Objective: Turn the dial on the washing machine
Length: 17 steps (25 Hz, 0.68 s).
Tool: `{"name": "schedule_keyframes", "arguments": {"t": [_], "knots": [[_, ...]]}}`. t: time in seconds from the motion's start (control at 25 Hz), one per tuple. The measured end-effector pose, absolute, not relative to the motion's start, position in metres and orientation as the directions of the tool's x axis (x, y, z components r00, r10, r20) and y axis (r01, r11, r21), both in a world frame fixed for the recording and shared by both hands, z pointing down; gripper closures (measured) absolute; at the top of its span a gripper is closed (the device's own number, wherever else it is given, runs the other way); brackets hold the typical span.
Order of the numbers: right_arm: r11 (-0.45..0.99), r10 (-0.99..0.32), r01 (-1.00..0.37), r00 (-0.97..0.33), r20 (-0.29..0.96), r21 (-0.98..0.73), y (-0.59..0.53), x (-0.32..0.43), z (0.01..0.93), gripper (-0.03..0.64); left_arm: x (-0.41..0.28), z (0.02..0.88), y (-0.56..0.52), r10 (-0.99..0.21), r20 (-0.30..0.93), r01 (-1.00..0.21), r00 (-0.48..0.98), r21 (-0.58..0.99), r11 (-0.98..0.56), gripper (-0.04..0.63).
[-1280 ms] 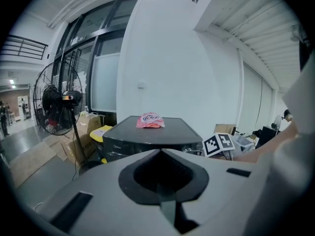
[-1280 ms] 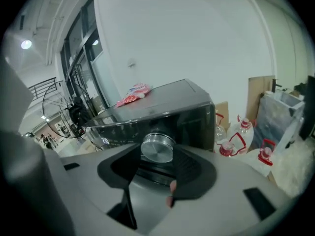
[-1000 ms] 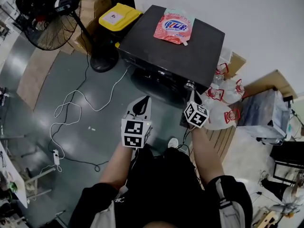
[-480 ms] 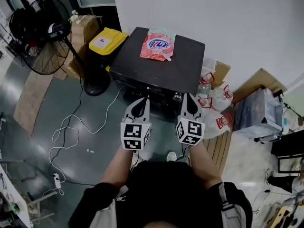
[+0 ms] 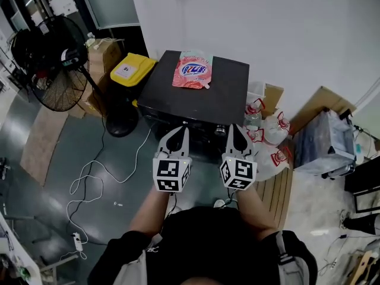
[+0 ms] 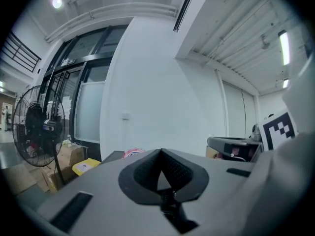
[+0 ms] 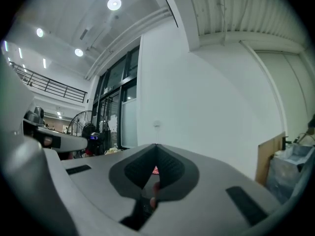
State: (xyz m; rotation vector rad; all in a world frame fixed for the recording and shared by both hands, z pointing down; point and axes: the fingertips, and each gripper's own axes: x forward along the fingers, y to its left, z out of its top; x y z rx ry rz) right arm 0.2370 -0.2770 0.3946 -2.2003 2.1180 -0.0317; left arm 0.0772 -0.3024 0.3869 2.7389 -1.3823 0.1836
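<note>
The black washing machine (image 5: 196, 97) stands against the white wall, with a pink detergent pouch (image 5: 192, 70) lying on its top. Its small silver dial (image 5: 220, 130) sits on the front panel at the right. My right gripper (image 5: 231, 127) is shut and empty, its tip just right of the dial and apart from it. My left gripper (image 5: 183, 129) is held beside it, also shut and empty, in front of the machine. In the left gripper view the left gripper (image 6: 160, 151) points at the wall above the machine. The right gripper view shows the right gripper (image 7: 156, 145) pointing the same way.
A standing fan (image 5: 50, 52) and a yellow-lidded bin (image 5: 132, 70) stand left of the machine. Knotted plastic bags (image 5: 270, 135), a wooden board and a grey crate (image 5: 323, 141) crowd the right. White cables (image 5: 95, 177) trail over the grey floor.
My right gripper has come back from the dial and now sits level with the left one. The head view has risen and shows the machine from farther off.
</note>
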Motion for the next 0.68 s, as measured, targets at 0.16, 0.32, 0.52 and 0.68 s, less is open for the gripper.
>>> {"name": "schedule_keyframes", "arguments": {"t": [0.16,0.32,0.52,0.68], "knots": [[-0.034,-0.998,-0.996,0.038,-0.047,-0.077,-0.276,0.235,0.393,0.618,0.078,0.387,-0.300,-0.793,0.139,-0.801,0.593,0.004,-0.599,0.583],[-0.030,-0.999,-0.997,0.033,-0.042,-0.072,-0.275,0.232,0.394,0.617,0.076,0.386,-0.299,-0.793,0.142,-0.801,0.592,0.003,-0.598,0.583],[-0.026,-0.999,-0.997,0.029,-0.041,-0.071,-0.275,0.228,0.394,0.617,0.072,0.387,-0.297,-0.794,0.140,-0.803,0.591,0.007,-0.597,0.583],[-0.009,-0.999,-0.996,0.012,-0.039,-0.086,-0.276,0.224,0.397,0.617,0.071,0.389,-0.298,-0.792,0.141,-0.801,0.594,0.006,-0.599,0.583]]}}
